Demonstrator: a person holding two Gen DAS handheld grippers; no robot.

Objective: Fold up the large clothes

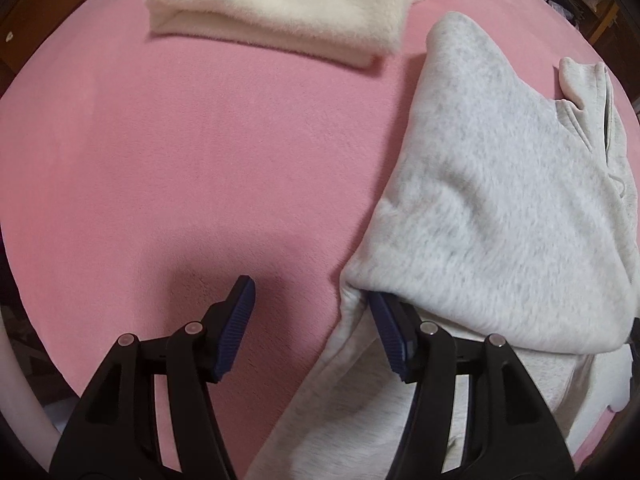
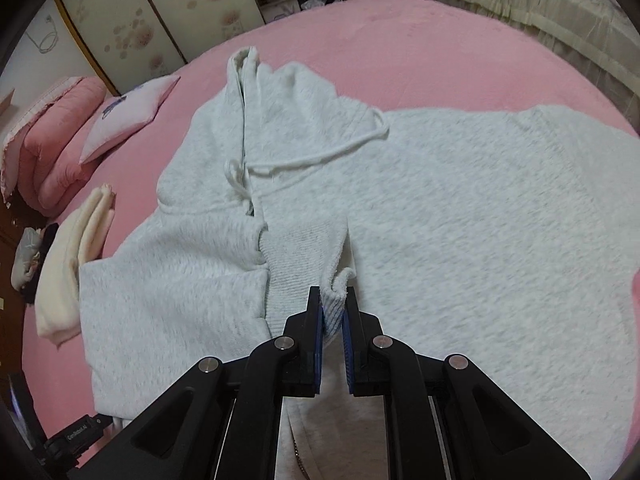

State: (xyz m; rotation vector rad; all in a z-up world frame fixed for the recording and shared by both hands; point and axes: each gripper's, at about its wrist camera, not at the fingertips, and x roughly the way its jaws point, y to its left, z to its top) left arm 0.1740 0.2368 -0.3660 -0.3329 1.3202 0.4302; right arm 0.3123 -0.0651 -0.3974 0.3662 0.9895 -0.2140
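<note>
A light grey fleece hoodie (image 1: 500, 200) lies partly folded on the pink bed (image 1: 160, 160). My left gripper (image 1: 309, 288) stands open at the hoodie's left edge. Its right finger (image 1: 390, 332) is tucked under the folded flap, and its left finger is over bare pink sheet. In the right wrist view the hoodie (image 2: 460, 220) spreads across the bed (image 2: 400, 48), hood and white drawstring (image 2: 304, 162) at the far side. My right gripper (image 2: 332, 291) is shut on the ribbed sleeve cuff (image 2: 304, 256), which lies across the body.
A folded cream fleece garment (image 1: 280, 4) lies at the far side of the bed and shows as the cream fold (image 2: 64, 264) on the left. A pale pillow (image 2: 128, 116) and a rolled pink quilt (image 2: 60, 136) sit at the bed's far left. Curtains and cupboards surround the bed.
</note>
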